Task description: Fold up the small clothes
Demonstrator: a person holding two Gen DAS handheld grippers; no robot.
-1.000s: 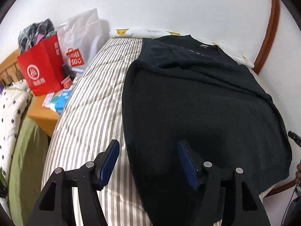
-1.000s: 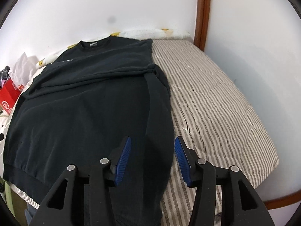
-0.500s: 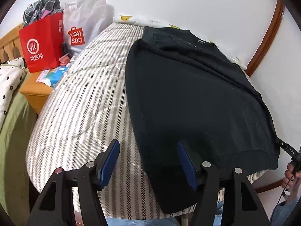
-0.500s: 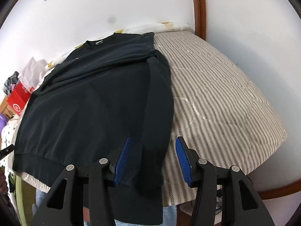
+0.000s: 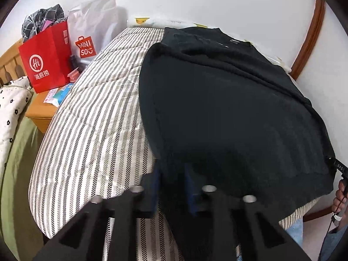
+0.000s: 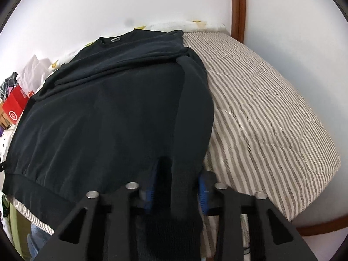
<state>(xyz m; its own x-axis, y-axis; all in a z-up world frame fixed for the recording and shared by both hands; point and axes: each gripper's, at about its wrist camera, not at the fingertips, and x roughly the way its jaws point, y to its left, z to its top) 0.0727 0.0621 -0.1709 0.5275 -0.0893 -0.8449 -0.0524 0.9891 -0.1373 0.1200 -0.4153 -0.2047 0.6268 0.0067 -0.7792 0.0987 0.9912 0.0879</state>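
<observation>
Black sweater (image 5: 228, 108) hem between both claws

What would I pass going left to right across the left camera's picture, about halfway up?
Spotted white cushion → red paper bag → white Miniso bag → striped mattress → black sweater → brown wooden trim on the wall.
</observation>
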